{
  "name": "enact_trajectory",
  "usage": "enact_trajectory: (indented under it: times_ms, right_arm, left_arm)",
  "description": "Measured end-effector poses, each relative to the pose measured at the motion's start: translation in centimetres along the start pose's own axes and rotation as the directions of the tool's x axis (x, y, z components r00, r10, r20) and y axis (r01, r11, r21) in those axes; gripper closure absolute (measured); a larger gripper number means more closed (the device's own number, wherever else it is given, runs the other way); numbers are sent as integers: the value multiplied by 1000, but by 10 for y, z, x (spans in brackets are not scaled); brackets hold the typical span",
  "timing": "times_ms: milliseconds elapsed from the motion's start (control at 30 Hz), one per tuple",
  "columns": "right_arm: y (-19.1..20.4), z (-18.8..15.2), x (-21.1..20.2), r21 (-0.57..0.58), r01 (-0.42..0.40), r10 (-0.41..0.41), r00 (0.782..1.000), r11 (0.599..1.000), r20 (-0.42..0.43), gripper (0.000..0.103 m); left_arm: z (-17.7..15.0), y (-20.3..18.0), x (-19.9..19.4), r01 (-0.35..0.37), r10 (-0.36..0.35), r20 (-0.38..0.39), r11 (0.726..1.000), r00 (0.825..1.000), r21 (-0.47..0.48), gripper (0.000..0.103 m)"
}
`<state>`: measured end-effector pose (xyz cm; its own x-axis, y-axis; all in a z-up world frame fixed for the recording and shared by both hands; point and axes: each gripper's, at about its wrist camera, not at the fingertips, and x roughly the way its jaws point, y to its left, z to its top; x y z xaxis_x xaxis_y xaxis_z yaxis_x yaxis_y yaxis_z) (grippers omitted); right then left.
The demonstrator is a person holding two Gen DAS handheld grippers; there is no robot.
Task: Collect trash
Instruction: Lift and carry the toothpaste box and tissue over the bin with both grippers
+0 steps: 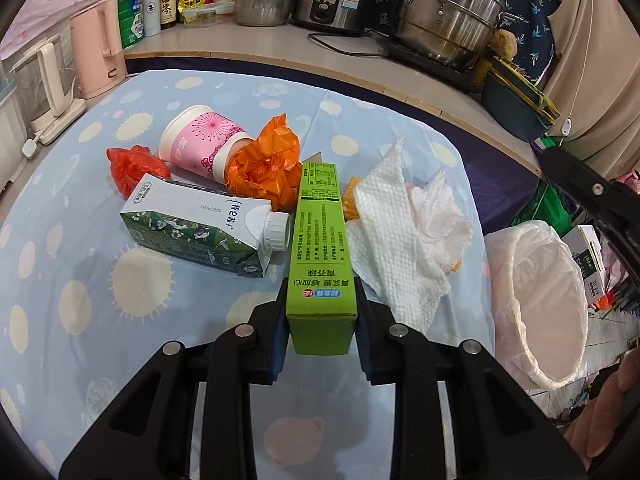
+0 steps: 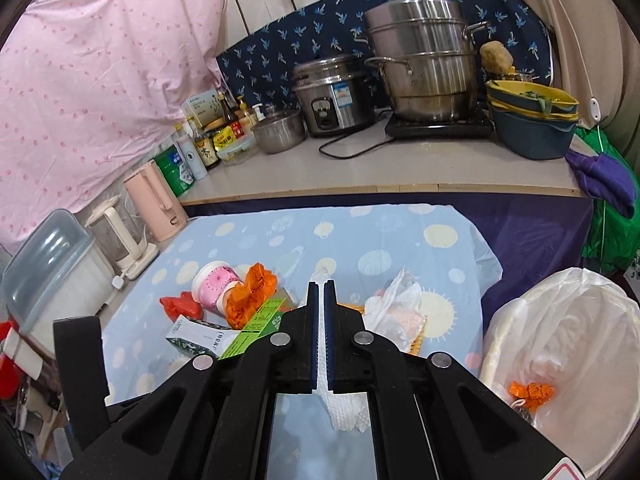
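My left gripper [image 1: 321, 312] is shut on the near end of a long green box [image 1: 320, 236], which points away over the blue table. My right gripper [image 2: 321, 304] is shut on a white paper towel [image 2: 344, 410], whose tail hangs below the jaws; the towel also shows in the left wrist view [image 1: 392, 232]. Trash lies on the table: a green-and-white carton [image 1: 200, 228], a pink paper cup [image 1: 200, 142], orange plastic [image 1: 264, 168], a red bag [image 1: 134, 166] and a clear plastic bag [image 1: 440, 208]. The white-lined bin [image 2: 560, 360] stands at the right of the table.
The table's blue spotted cloth [image 1: 100, 280] has kettles [image 1: 48, 80] and a pink jug [image 1: 98, 52] at its left edge. Behind is a counter [image 2: 400, 168] with pots, a rice cooker, bottles and stacked bowls. The bin holds orange scraps [image 2: 532, 392].
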<state>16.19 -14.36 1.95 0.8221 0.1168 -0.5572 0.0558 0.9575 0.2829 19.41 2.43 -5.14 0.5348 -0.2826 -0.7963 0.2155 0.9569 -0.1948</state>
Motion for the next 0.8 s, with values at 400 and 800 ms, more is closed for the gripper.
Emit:
enact_trajectory:
  times_ms: [400,800]
  right_arm:
    - [-14,-50,33,-2,67,-67,989,998,-131,70]
    - [-8,-60,102,-9,25,-27,969,1000,-247,67]
  left_arm:
    - [-12,3,4,-17,17,-31,1000,999,1,75]
    - [-21,13,5,-15,15,-59,1000,998,5,75]
